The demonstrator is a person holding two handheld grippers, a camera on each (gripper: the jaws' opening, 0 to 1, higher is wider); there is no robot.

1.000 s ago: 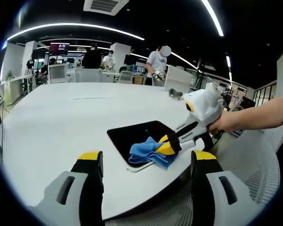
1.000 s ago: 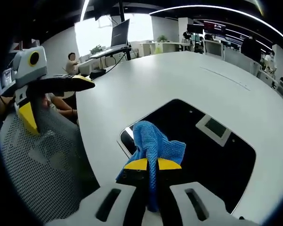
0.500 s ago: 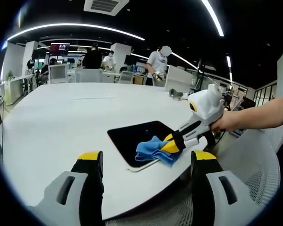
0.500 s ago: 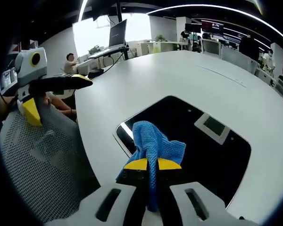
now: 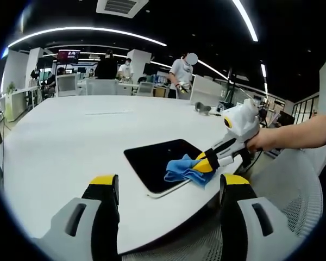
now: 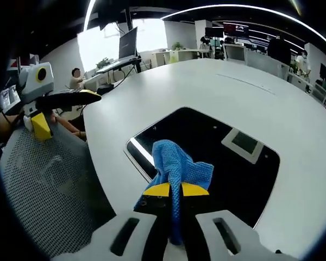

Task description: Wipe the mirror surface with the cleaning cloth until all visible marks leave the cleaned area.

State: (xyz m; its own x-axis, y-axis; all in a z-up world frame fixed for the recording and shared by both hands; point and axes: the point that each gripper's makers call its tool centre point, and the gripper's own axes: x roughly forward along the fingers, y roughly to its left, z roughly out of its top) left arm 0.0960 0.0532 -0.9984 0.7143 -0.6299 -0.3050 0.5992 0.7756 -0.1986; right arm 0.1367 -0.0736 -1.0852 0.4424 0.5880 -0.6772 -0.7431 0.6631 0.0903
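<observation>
Fig.: our right tongs, clamped on the blue cloth, have slid it along the mirror toward its near edge w/ each half-second; wiping continues. Left tongs wide, idle over the tabletop.

Open-plan office under a dark ceiling, lit by long curved light strips; an air vent is set overhead. A large white table is bordered by a mesh chair. Desks with monitors are placed before a bright window. People are seen standing at distant desks.
</observation>
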